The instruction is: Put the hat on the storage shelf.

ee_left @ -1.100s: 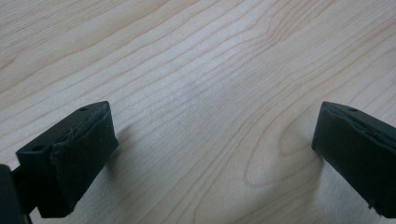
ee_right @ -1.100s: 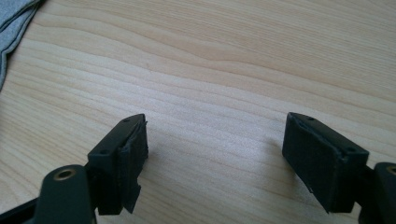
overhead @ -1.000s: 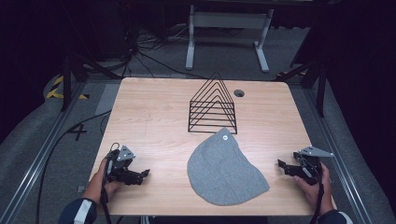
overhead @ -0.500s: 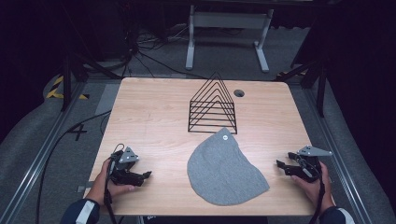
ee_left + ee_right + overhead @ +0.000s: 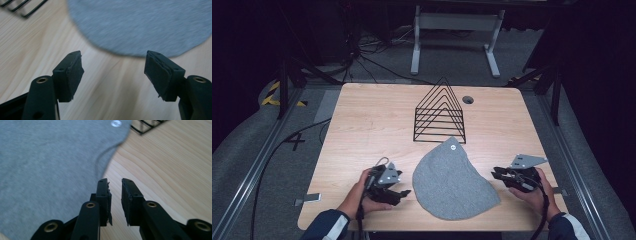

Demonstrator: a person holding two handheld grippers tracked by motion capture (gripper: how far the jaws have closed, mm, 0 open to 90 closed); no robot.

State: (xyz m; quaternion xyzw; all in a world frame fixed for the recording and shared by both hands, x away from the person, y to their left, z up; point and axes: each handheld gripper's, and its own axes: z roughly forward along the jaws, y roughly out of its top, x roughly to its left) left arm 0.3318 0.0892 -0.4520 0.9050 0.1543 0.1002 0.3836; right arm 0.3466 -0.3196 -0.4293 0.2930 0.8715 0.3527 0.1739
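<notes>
I'm seeing the grey cloth point(image 5: 453, 181) lying flat near the table's point(image 5: 362, 125) front edge, just in front of the black wire rack point(image 5: 440, 112). My left gripper point(image 5: 398, 192) is sitting beside the cloth's left edge, jaws spread wide and empty. My right gripper point(image 5: 496, 175) is resting at its right edge, jaws narrowly parted, gripping nothing.
</notes>
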